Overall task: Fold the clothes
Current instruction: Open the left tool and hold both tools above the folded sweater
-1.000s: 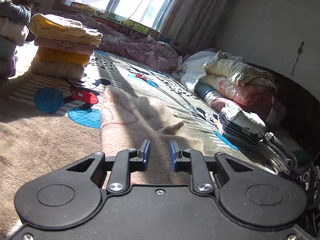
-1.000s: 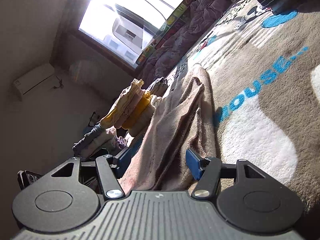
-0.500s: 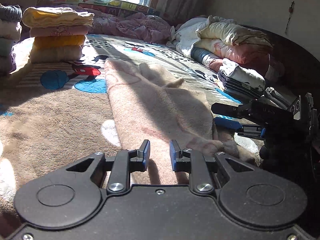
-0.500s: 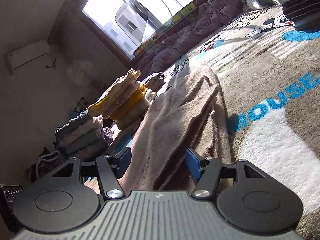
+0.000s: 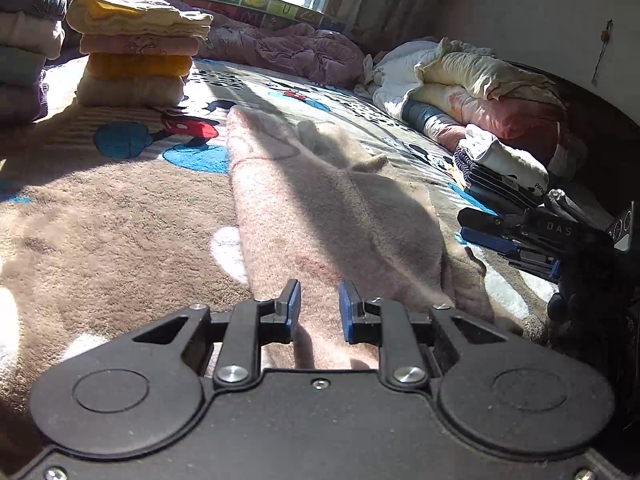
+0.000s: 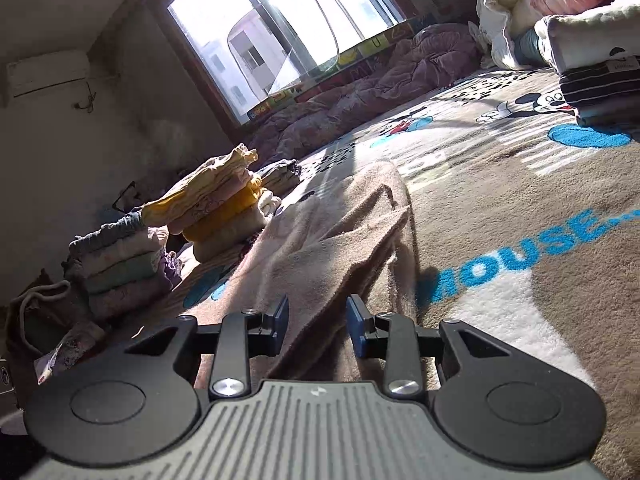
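A beige-pink fleece garment [image 5: 328,208] lies lengthwise on the Mickey Mouse blanket [image 5: 100,232], running away from both grippers. My left gripper [image 5: 319,308] is low over its near end, jaws a small gap apart, cloth showing between them. My right gripper [image 6: 318,322] is over the garment's near right part [image 6: 320,248], jaws partly open with cloth between them and not pinched. The right gripper also shows in the left wrist view [image 5: 520,236], beside the garment's right edge.
A stack of folded clothes [image 5: 136,60] stands far left, with a second darker stack [image 5: 24,48] beside it. A folded striped pile [image 5: 500,172] and bundled bedding [image 5: 480,88] lie at the right. A purple quilt [image 5: 288,48] lies under the window.
Both views levelled out and both grippers settled low at the garment's near end. The right gripper's jaws narrowed from wide open. The left jaw gap is unchanged.
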